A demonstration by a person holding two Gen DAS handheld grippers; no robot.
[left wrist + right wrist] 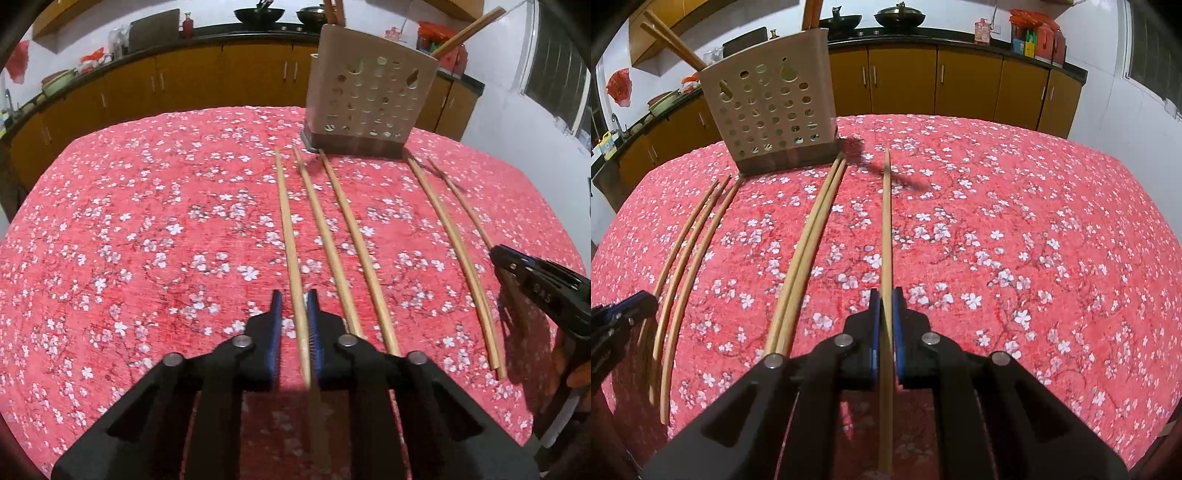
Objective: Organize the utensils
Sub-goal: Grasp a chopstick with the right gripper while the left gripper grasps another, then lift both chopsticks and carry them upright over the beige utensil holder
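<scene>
Left gripper [294,314]: clamped on the leftmost chopstick [288,229], near its thick end, pads tight on both sides of the wood. Just right of these jaws, two more chopsticks [351,240] flat on the flowered tablecloth [147,240], near each other but apart. Further right, a touching pair [448,236], tips toward the holder. Straight ahead and a little right, at the far end of all sticks: the perforated utensil holder [365,96], upright, already with some chopsticks leaning out of it.

Right gripper [885,306]: closed on a single chopstick [886,221], also near the thick end, stick running straight forward from between the pads. Touching pair just left of these jaws; holder ahead and well left.

Handling, as a judgement: very light, stiff, thin wood, round and rather smooth, so likely to roll on the cloth and to swing or slip between the pads if gripped loosely. Not fragile, but long, so a hold close to the end probably lets the tip dip. Best hold probably a bit forward of the thick end, across the width, square to the stick. For the holder, tip down and steep, then release only once well inside.
</scene>
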